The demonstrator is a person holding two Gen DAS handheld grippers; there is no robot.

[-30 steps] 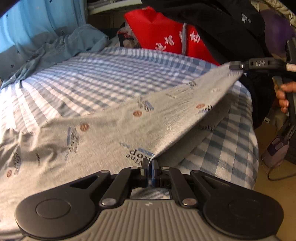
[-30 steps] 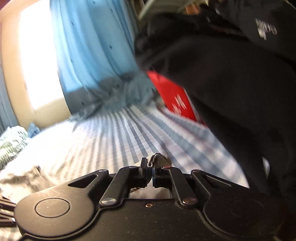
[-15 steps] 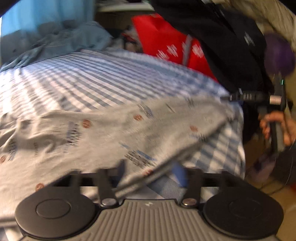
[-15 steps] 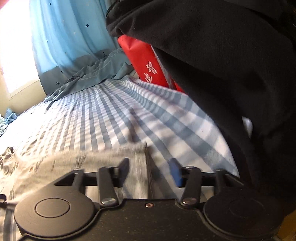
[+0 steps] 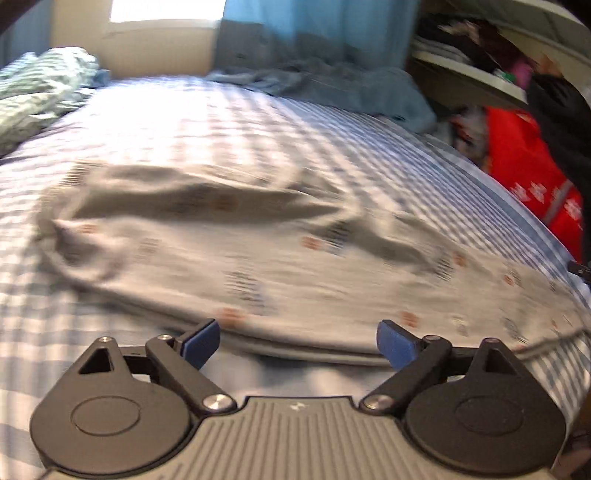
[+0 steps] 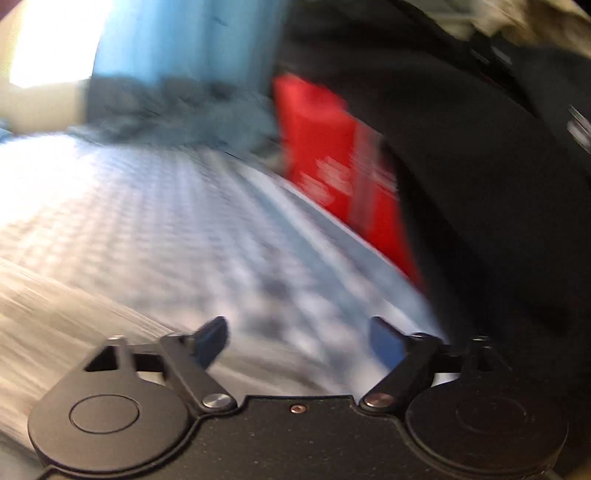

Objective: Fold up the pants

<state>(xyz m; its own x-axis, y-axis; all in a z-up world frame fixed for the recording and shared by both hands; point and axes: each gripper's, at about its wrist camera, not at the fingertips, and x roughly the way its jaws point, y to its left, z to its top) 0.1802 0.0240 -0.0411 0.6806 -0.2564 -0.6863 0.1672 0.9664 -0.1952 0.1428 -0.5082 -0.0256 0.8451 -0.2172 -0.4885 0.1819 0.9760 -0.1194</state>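
The pants lie spread across the bed; a curtain hangs behind, a bag stands right.

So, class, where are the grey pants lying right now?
In the left wrist view, the grey pants lie spread across the checked bed sheet, just ahead of the left gripper, whose opening fingers are empty.

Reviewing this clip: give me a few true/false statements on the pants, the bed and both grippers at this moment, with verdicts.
1. The grey patterned pants lie on the checked bed sheet. True.
2. The left gripper is clamped on the pants. False: its jaws are opening, with nothing pinched between them.
3. The right gripper grips a fold of cloth. False: its jaws are opening over the sheet, with nothing between them.
4. A red bag stands beside the bed. True.
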